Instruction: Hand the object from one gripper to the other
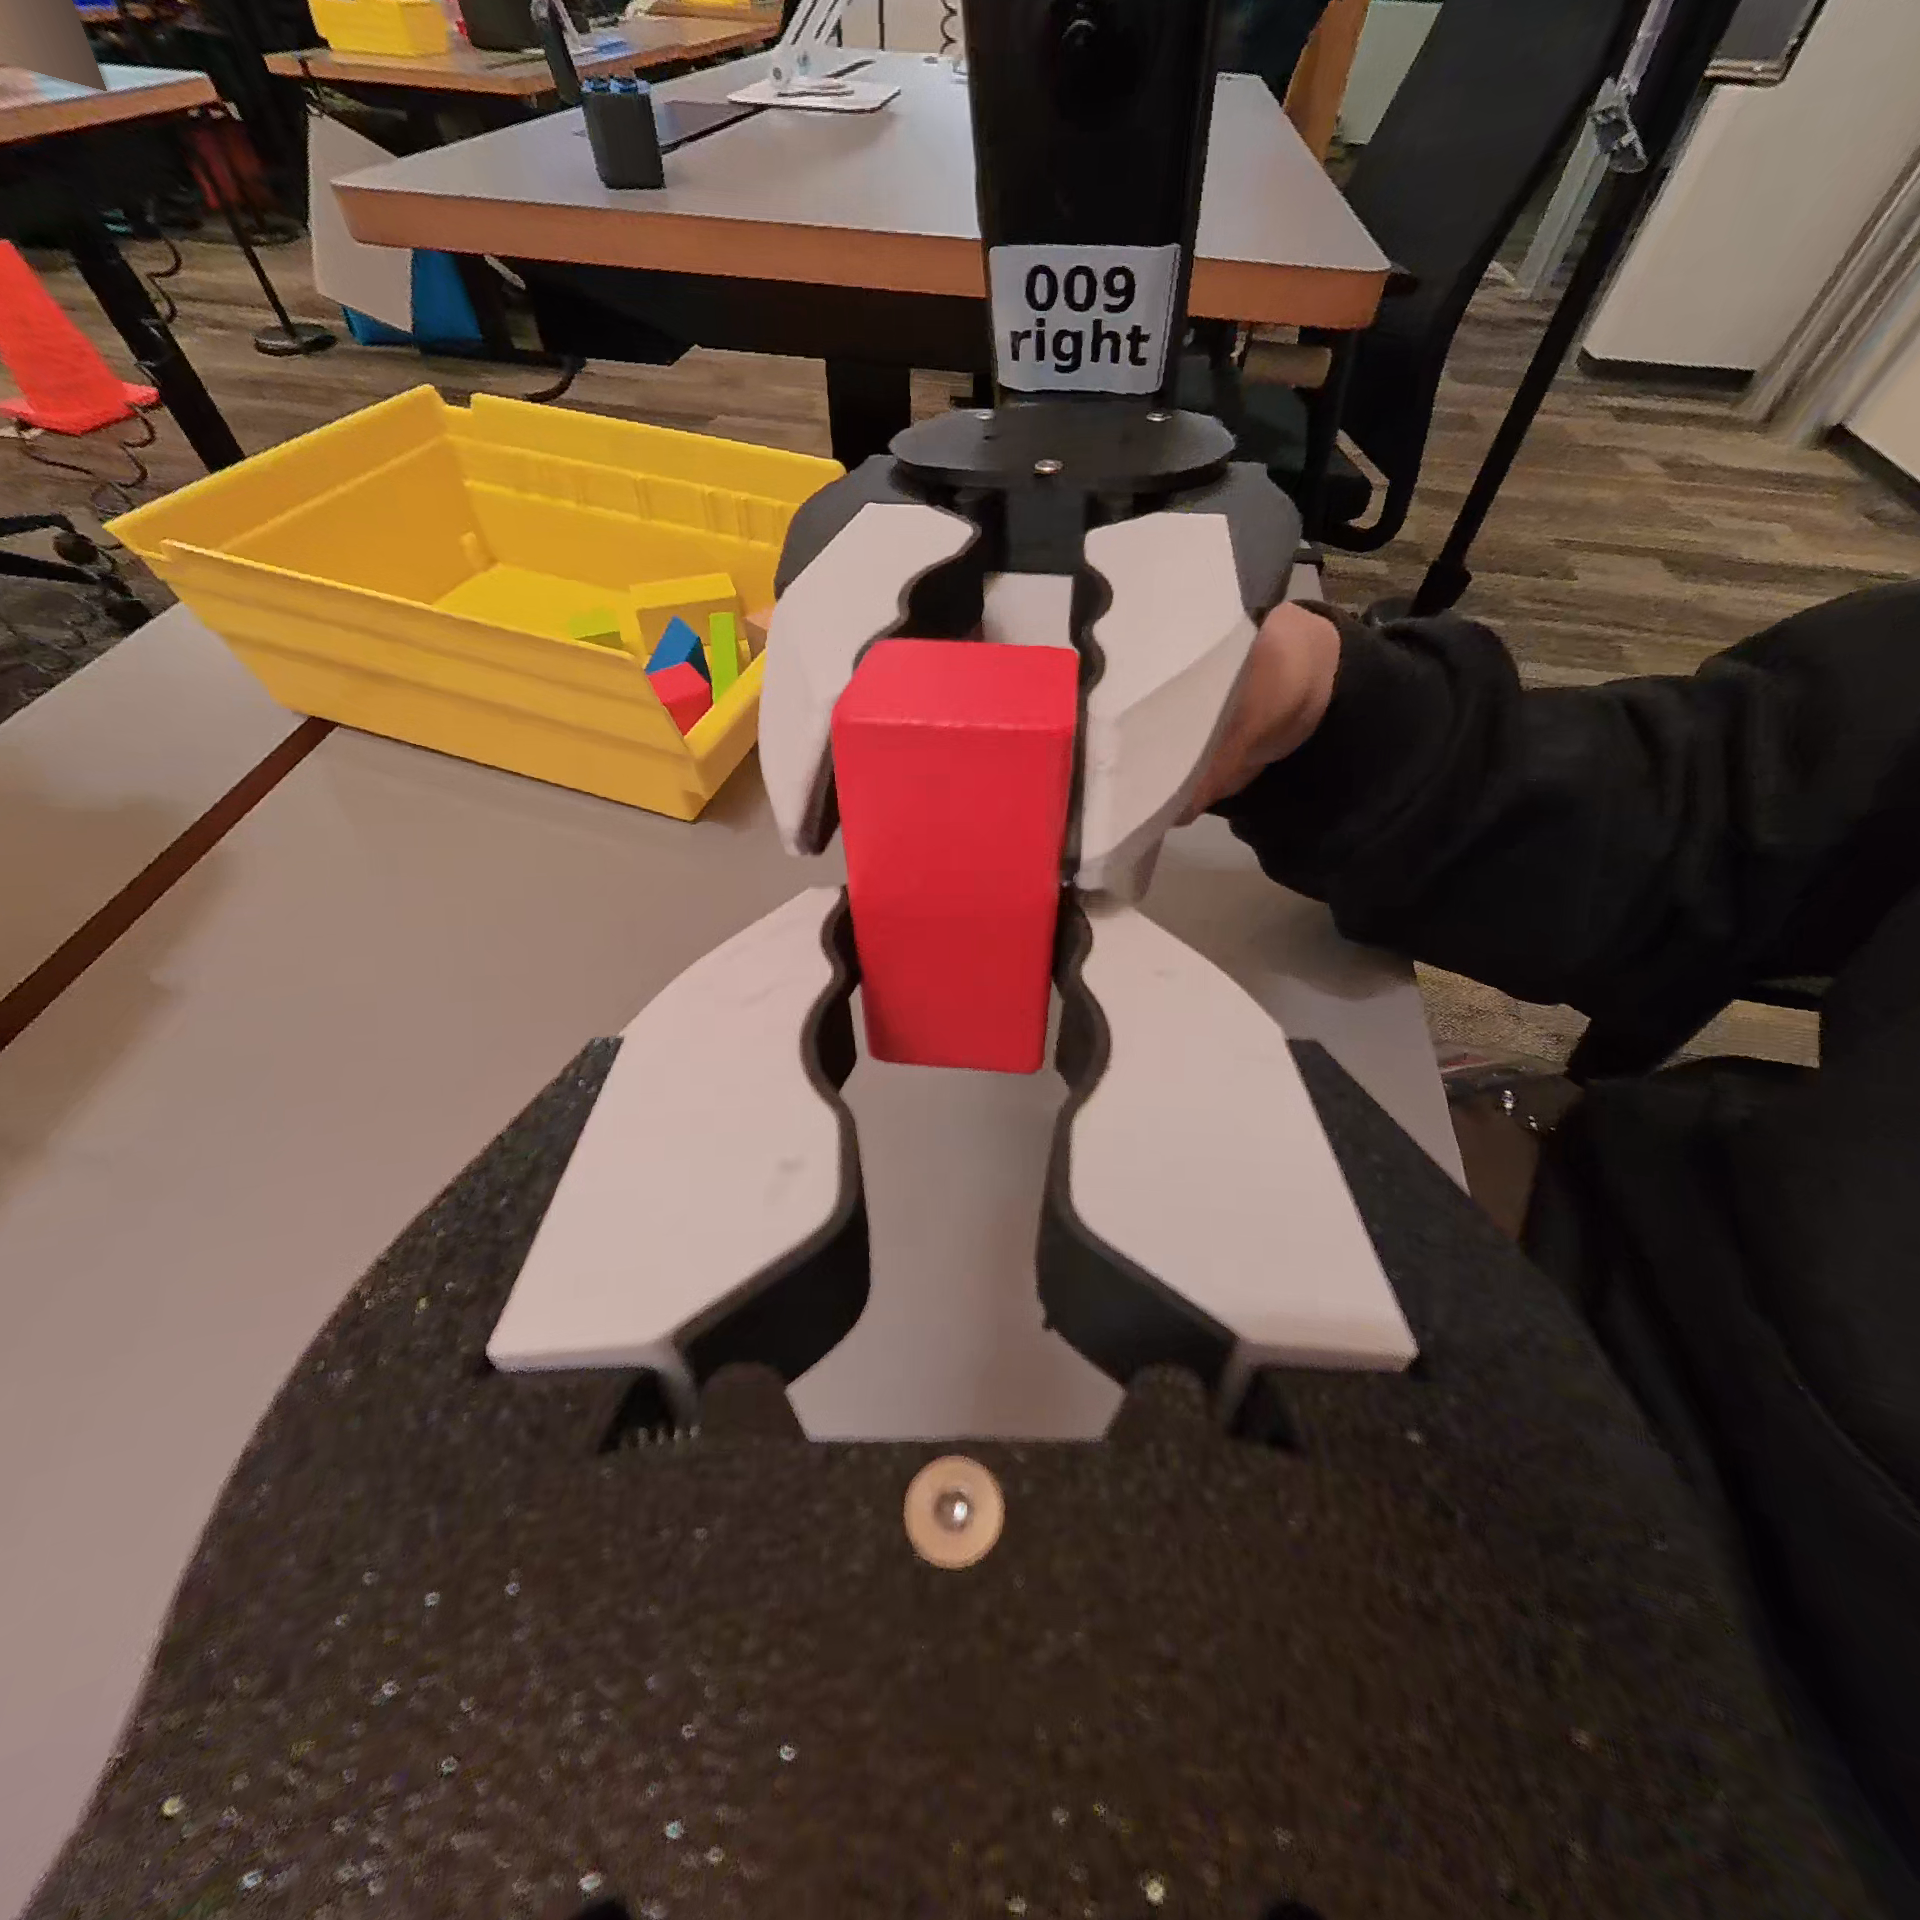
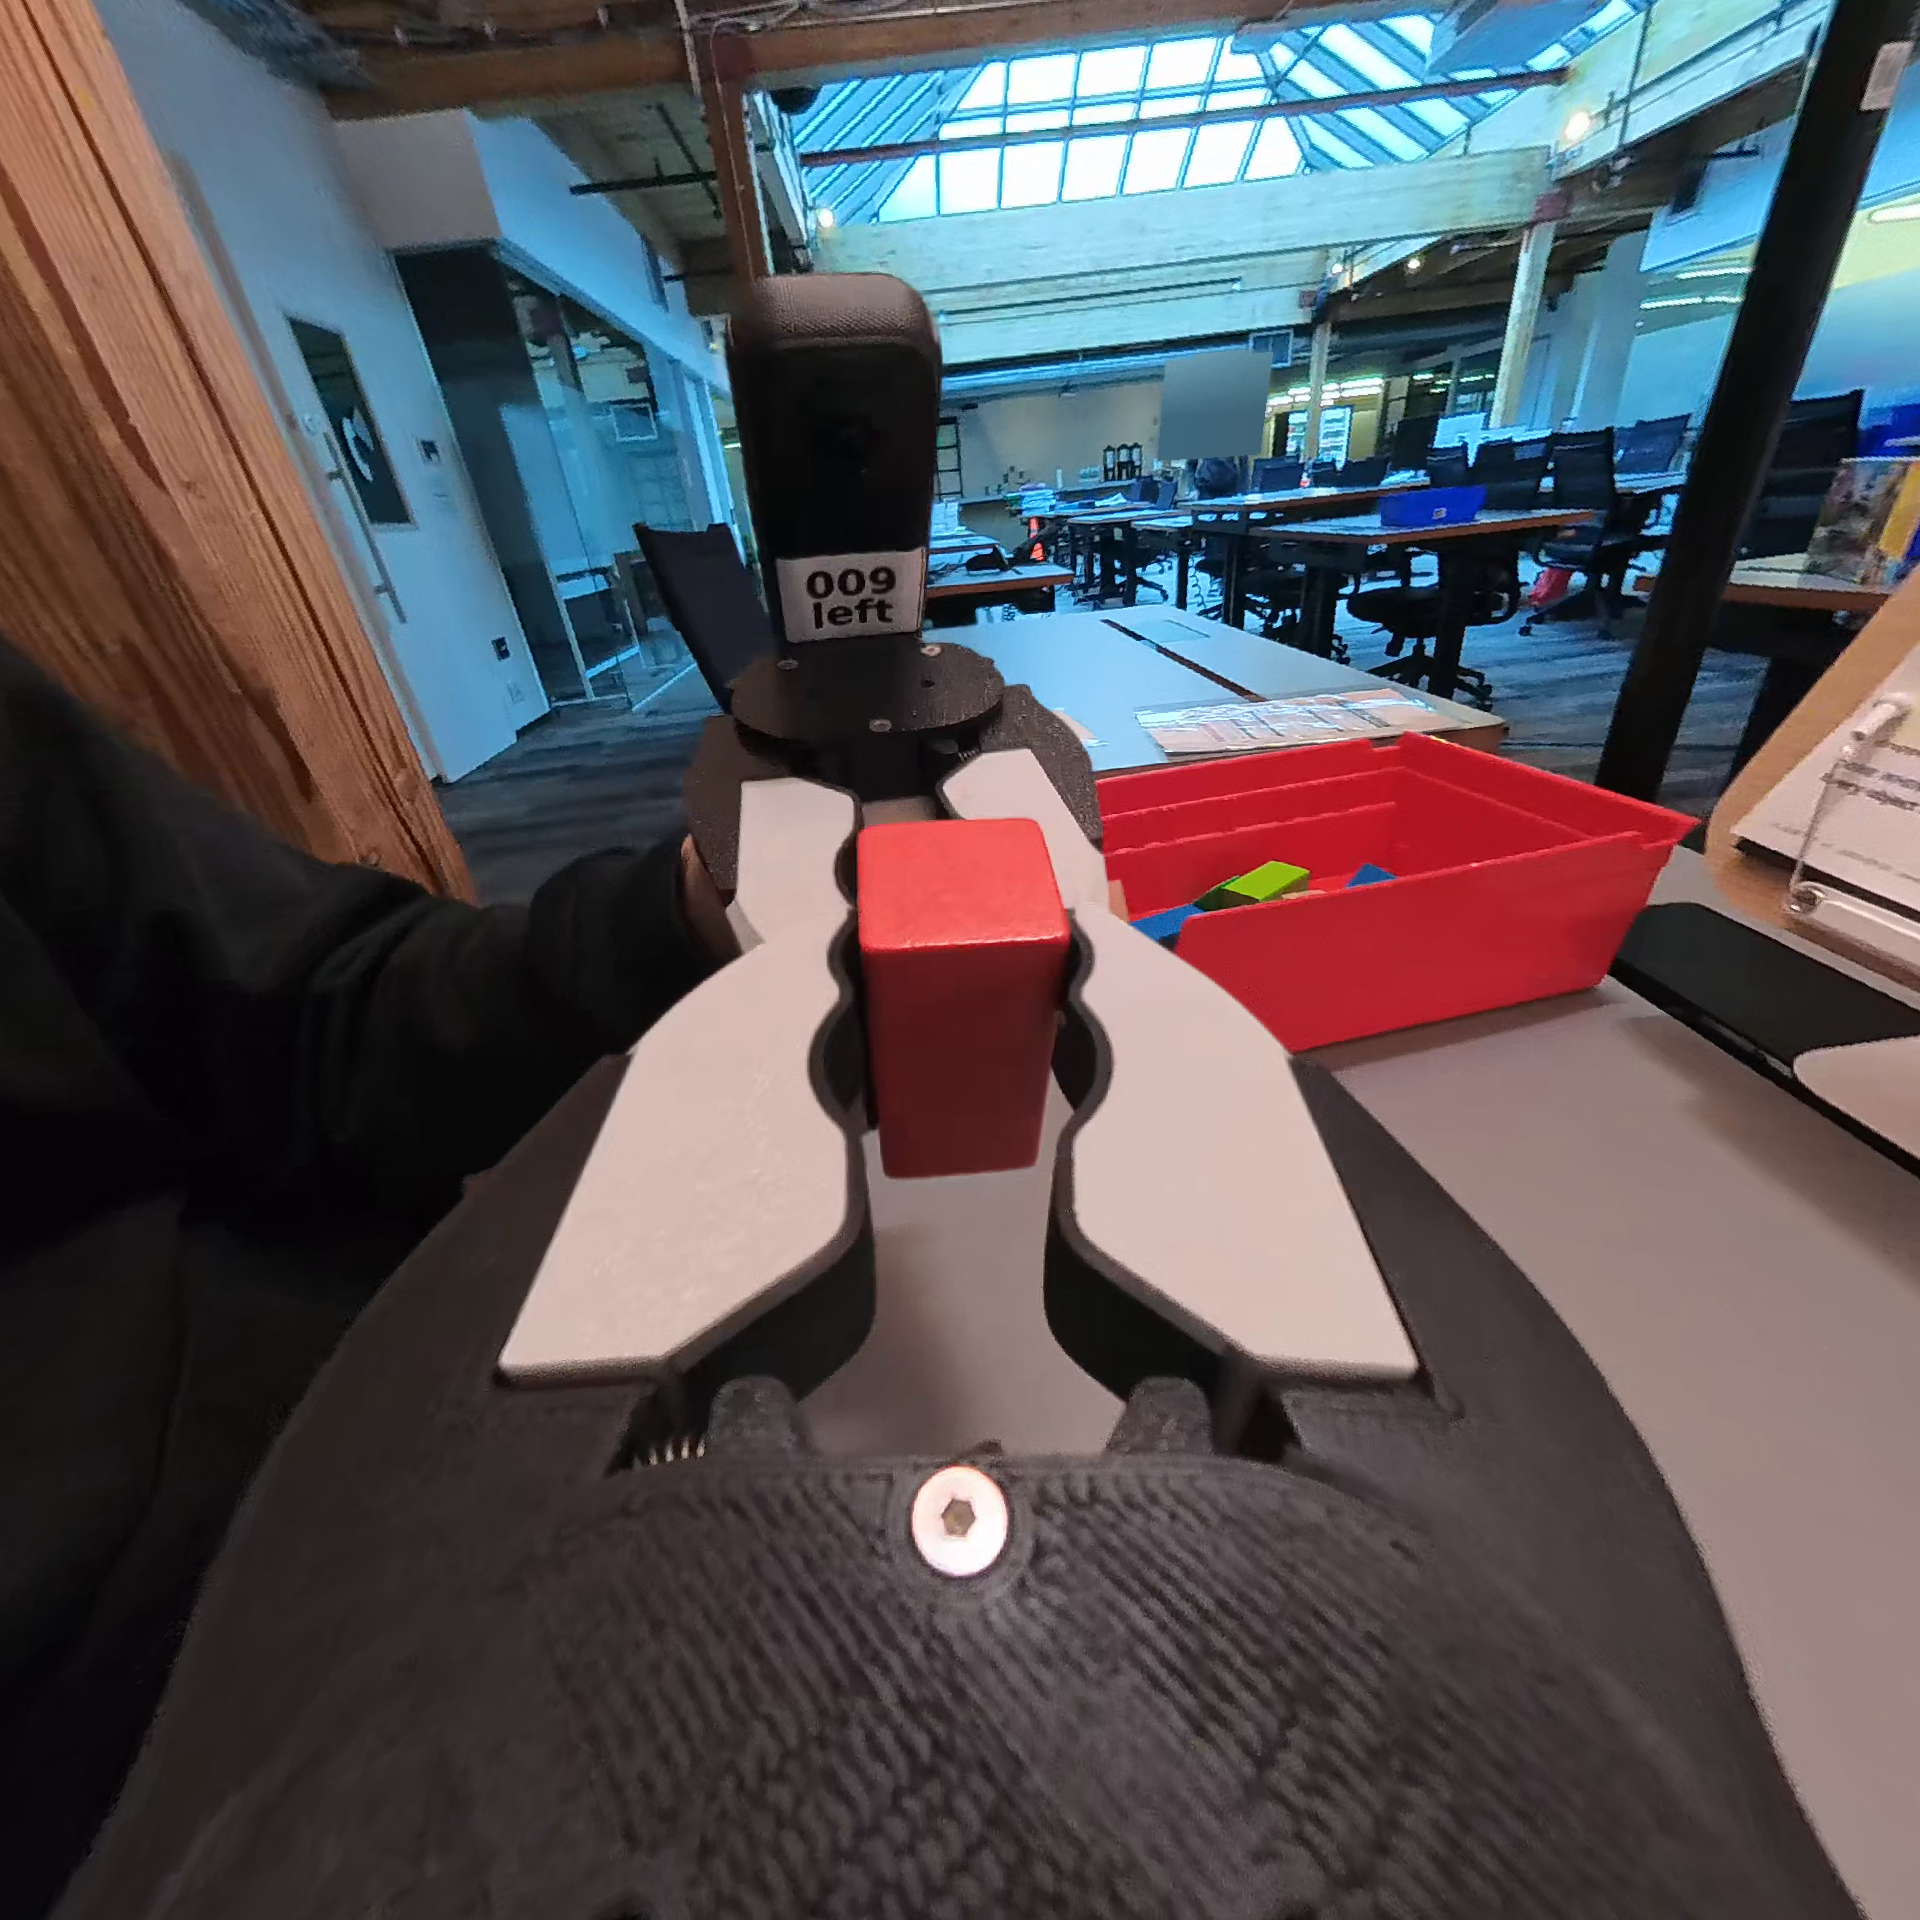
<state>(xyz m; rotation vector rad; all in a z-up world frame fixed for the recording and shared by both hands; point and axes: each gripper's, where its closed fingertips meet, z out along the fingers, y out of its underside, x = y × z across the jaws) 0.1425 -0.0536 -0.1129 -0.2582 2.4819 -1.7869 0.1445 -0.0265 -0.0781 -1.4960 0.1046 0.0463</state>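
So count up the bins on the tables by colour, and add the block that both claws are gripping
Yellow bin: 1
Red bin: 1
Red block: 1, gripped by left claw and right claw
Total: 3

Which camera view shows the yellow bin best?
The left wrist view: the yellow bin stands on the table, left of the red block that both grippers clamp, with coloured blocks inside. The right wrist view does not show it; there only a red bin appears.
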